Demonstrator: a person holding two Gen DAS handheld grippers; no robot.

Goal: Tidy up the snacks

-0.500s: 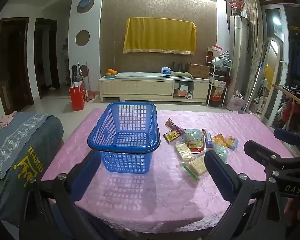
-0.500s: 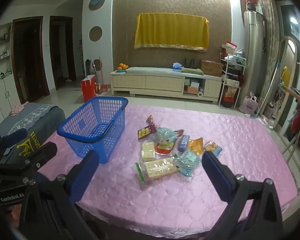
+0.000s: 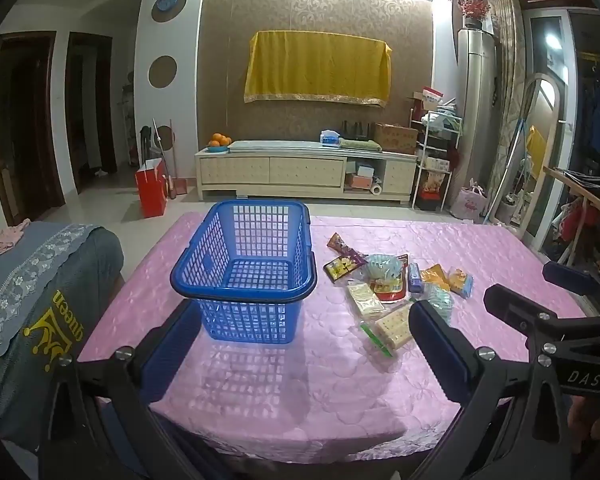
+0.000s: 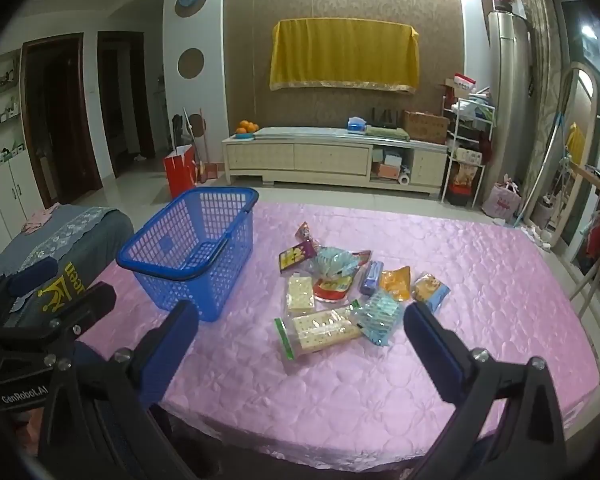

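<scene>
An empty blue plastic basket stands on the pink tablecloth. To its right lies a loose pile of several snack packets, with a clear cracker pack nearest me. My left gripper hovers open over the table's near edge, in front of the basket. Over the same edge, facing the pile, my right gripper is open and holds nothing. In the right wrist view the left gripper shows at far left.
A chair draped in grey-blue cloth stands against the table's left side. Beyond the far table edge are a floor, a low cream cabinet and a red paper bag. Racks and a wooden rail crowd the right.
</scene>
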